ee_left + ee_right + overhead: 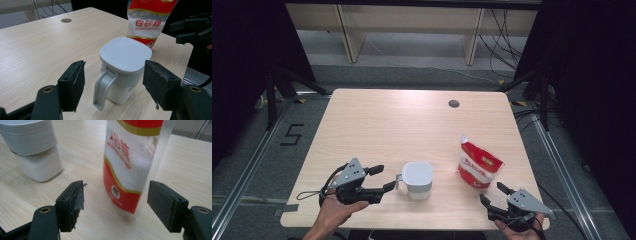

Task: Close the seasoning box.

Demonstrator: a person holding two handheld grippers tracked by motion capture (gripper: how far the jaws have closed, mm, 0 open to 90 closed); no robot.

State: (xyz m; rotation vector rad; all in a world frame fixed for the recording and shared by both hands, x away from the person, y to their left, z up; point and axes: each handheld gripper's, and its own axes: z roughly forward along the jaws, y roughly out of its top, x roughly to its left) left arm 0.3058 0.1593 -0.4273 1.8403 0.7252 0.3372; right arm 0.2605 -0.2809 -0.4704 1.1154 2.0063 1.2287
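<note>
From the high view, it's a light wood-grain table with a small round grommet hole near the far edge, sitting on a grey floor with metal rails either side. There are pale wooden furniture legs behind it, loose cables off to the far right, dark curtains on both sides, and a "5" taped on the floor to the left. The white lidded jug sits near the front middle with its handle pointing at the left gripper, whose jaws are spread and gripping nothing. The red and white sugar bag stands to the jug's right, and the right gripper sits at the front right corner just short of it, also spread.

In the left gripper view, the jug stands straight ahead, its handle between the two parted pads but not touching either one. The sugar bag is behind it.

In the right gripper view, the bag stands upright on the tabletop ahead of the open jaws, apart from both pads, with the jug off to the left
</note>
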